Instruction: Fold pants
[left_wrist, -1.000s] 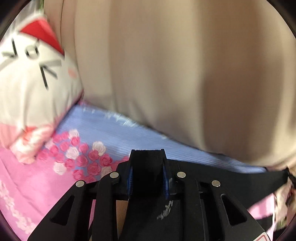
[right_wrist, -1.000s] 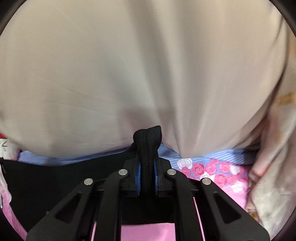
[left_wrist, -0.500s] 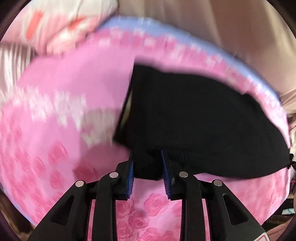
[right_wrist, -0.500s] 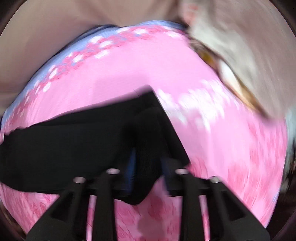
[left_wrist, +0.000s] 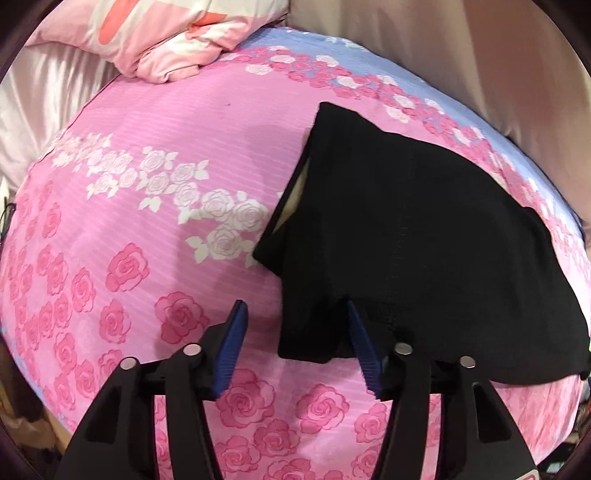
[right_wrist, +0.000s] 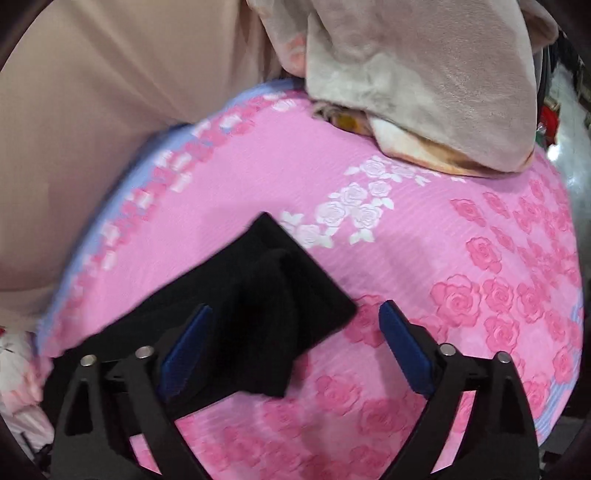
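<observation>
My matt black plastic left gripper (left_wrist: 295, 314) carries ribbed blue rubbery pads (left_wrist: 231, 347) and small shiny metal studs. The right matt black plastic gripper (right_wrist: 295, 317) looks the same. The black knit cloth pants (left_wrist: 413, 236) are dull and soft. The pink rose-patterned bedspread (left_wrist: 147, 229) is finely ribbed woven cloth. The grey-beige plush blanket (right_wrist: 424, 74) looks fuzzy. The pale satin sheet (left_wrist: 48, 99) gleams.

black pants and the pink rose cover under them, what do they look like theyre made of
The black pants look like a soft matte knit, possibly cotton jersey: no shine, limp folds, a faint ribbed texture near the left claw. The pink rose cover looks like a woven bedsheet fabric with fine horizontal ribbing and a printed or woven rose pattern, with little sheen. The exact fibre of either cannot be told.
</observation>
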